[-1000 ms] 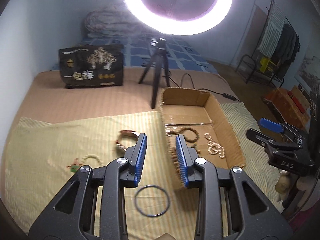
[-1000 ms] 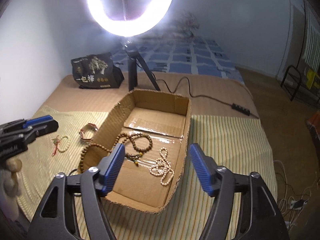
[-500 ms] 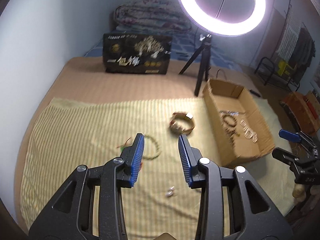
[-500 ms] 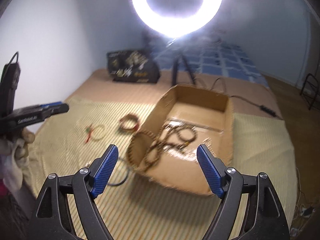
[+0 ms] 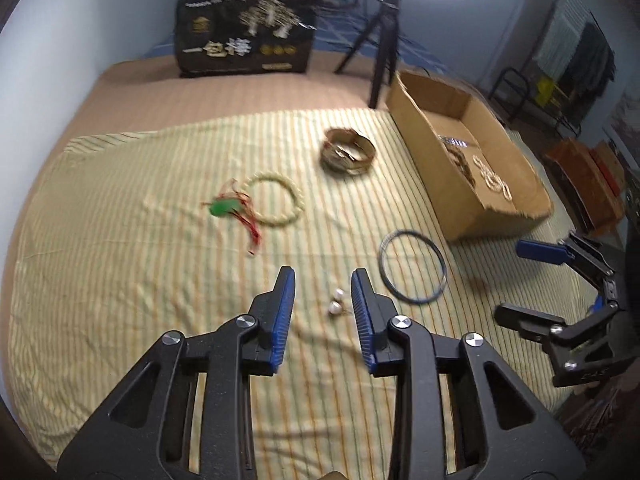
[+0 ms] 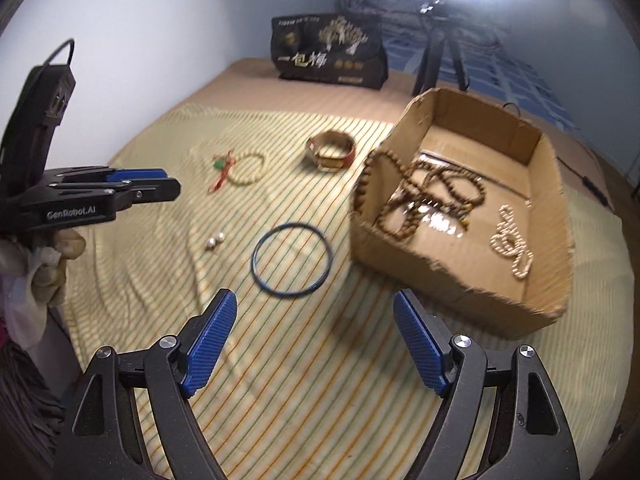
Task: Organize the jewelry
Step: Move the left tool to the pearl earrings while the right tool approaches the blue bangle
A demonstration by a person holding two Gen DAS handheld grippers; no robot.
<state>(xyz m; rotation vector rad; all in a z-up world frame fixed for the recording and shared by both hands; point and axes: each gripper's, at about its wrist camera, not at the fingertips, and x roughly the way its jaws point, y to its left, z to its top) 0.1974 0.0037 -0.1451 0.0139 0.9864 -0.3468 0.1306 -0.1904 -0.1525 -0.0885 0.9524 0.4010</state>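
Note:
A cardboard box (image 6: 452, 280) on the striped cloth holds brown bead strings (image 6: 420, 196) and a white bead string (image 6: 512, 244). On the cloth lie a dark ring bangle (image 6: 292, 262), two small pearl earrings (image 5: 336, 302), a pale bead bracelet with a green and red tassel (image 5: 276, 200) and a brown cuff bracelet (image 5: 348, 152). My left gripper (image 5: 323, 280) is open and empty, its fingertips either side of the earrings. My right gripper (image 6: 314, 308) is open wide and empty, just short of the bangle.
A black printed bag (image 5: 244, 42) and a ring-light tripod (image 5: 380, 48) stand on the bed behind the cloth. The box (image 5: 472, 204) lies right of the loose jewelry. A clothes rack (image 5: 560, 64) and red boxes (image 5: 588, 172) are off the bed at right.
My left gripper has swung left from the box and dropped toward the earrings. My right gripper has swung left and down from the box toward the bangle. Both stay open.

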